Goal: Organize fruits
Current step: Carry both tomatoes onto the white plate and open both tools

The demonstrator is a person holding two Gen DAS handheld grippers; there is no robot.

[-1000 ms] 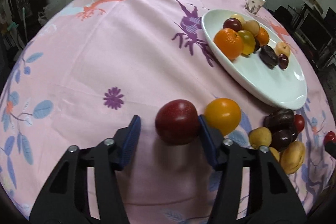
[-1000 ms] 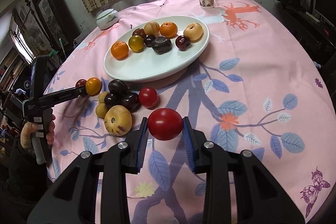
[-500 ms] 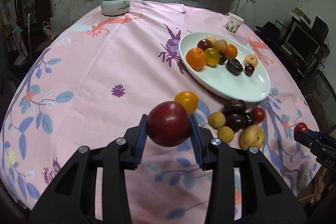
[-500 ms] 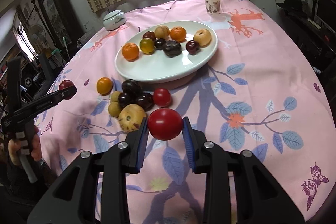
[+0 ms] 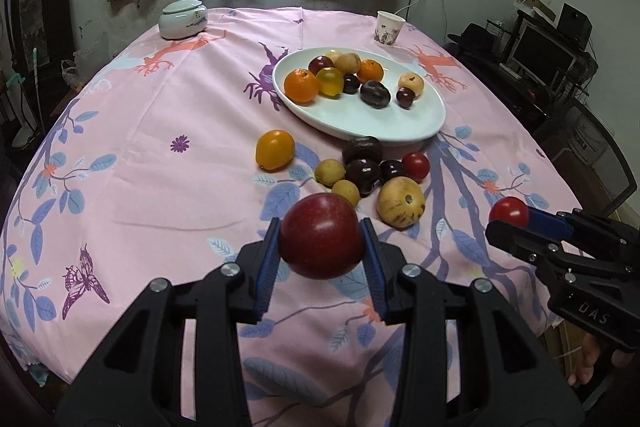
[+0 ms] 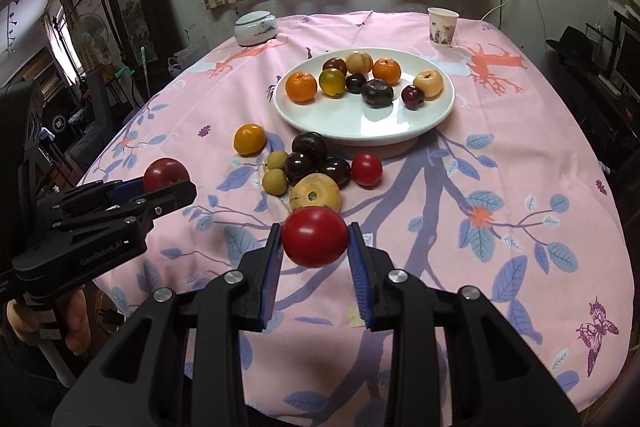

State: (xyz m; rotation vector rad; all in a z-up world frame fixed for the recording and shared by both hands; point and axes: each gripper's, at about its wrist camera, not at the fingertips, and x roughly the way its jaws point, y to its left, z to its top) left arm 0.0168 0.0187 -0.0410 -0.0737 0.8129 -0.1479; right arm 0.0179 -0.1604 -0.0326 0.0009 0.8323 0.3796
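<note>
I hold a dark red plum (image 5: pixel 321 235) in my left gripper (image 5: pixel 321 247); both blue pads press on its sides, and it hangs in the air above the pink tablecloth (image 5: pixel 160 131), on the near side of the table. Within the last second these jaws have closed in on the plum, and it sits between them. My right gripper (image 6: pixel 314 247) is clamped on a bright red tomato (image 6: pixel 314 237), which is also lifted off the cloth.

Just beyond the two held fruits lies a loose group on the cloth: a big yellow-brown fruit (image 6: pixel 315 193), two small tan round ones (image 6: pixel 276 171), three dark plums (image 6: pixel 310 159) that touch each other, and a second red tomato (image 6: pixel 366 169). An orange-yellow fruit (image 6: pixel 249 139) lies a little apart, to the left of the group.

Behind the group stands the white plate (image 6: pixel 384 129) with nine fruits in its far half, among them two oranges (image 6: pixel 301 87).

At the far edge of the table I see a paper cup (image 6: pixel 442 27) to the right and a lidded ceramic jar (image 6: pixel 256 27) to the left.
</note>
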